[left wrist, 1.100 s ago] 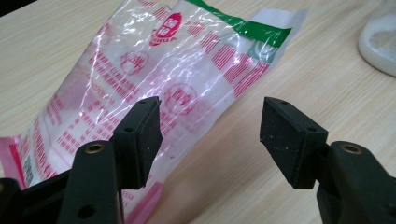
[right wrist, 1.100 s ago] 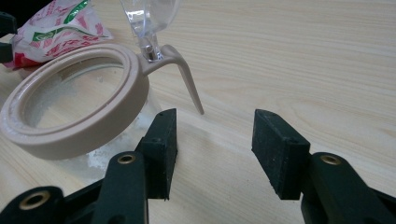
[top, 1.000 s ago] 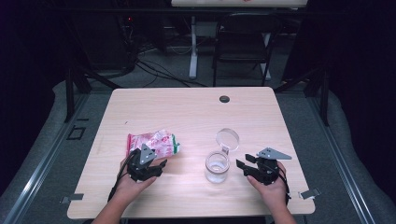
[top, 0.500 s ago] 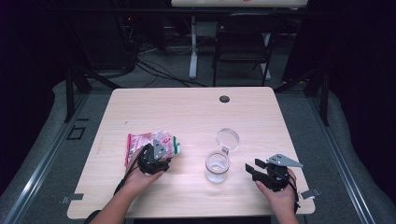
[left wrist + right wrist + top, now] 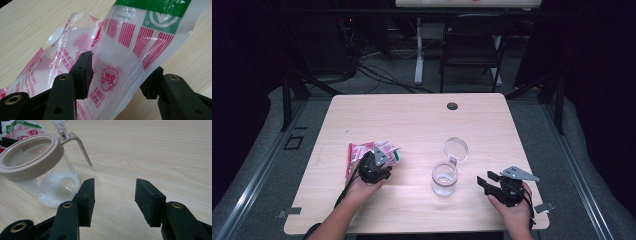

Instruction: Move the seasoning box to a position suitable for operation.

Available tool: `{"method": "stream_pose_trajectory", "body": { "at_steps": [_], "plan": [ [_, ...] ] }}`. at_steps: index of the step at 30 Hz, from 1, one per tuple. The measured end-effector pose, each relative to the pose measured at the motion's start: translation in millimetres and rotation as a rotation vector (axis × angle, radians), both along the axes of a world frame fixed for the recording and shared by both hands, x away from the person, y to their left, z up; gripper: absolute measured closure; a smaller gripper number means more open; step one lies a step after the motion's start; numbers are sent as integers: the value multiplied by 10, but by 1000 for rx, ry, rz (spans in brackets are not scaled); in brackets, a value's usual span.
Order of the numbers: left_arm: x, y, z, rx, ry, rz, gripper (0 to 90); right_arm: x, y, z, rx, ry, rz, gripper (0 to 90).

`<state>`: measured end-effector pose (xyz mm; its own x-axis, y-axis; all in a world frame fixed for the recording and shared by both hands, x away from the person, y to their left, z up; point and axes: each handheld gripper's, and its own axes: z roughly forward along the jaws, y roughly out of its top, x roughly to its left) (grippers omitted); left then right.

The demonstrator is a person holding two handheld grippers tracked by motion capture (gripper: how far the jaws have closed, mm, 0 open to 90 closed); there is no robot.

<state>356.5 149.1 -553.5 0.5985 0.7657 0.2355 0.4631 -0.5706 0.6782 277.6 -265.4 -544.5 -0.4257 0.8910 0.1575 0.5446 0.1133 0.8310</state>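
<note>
From the high view I see my left gripper (image 5: 378,162) sitting on the near edge of the packet (image 5: 362,152), which lies flat on the left half of the worktop (image 5: 412,120). My right gripper (image 5: 486,181) rests near the front right corner, pointing left at the jar (image 5: 445,178), close to it but apart. The jar stands upright near the middle front, its hinged lid (image 5: 455,148) flipped open behind it. A small dark disc (image 5: 452,106) lies far back on the worktop, and a chair (image 5: 472,47) stands beyond

The left gripper (image 5: 120,72) view gives me what the high one cannot: the packet (image 5: 117,50) is clear film with red stripes, red print and a green band, its crumpled edge lifted off the wood and running between the jaws. The jaws have just been closing and stand about half wide; the film is between them, but I cannot tell that the pads squeeze it yet

The right gripper (image 5: 115,195) view shows the jaws wide with bare wood between them. The jar (image 5: 42,175) sits off to the left of the left jaw, unheld; here I can see its tan rim, a thin tan lever and white powder inside. A corner of the packet (image 5: 17,128) peeks in behind
</note>
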Motion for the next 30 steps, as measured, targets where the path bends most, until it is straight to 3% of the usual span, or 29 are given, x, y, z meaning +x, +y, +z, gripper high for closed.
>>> {"method": "stream_pose_trajectory", "body": {
  "at_steps": [7,13,26,30],
  "plan": [
    [2,19,26,5,2,37,624,1,9,-5,-1,1,-1,502],
    [13,78,64,-28,6,84,722,1,7,-5,-5,3,-1,502],
    [42,401,220,-209,32,150,853,16,20,-11,6,-3,2,501],
    [34,472,253,-240,36,156,864,22,21,-7,7,-3,5,502]
  ]
}}
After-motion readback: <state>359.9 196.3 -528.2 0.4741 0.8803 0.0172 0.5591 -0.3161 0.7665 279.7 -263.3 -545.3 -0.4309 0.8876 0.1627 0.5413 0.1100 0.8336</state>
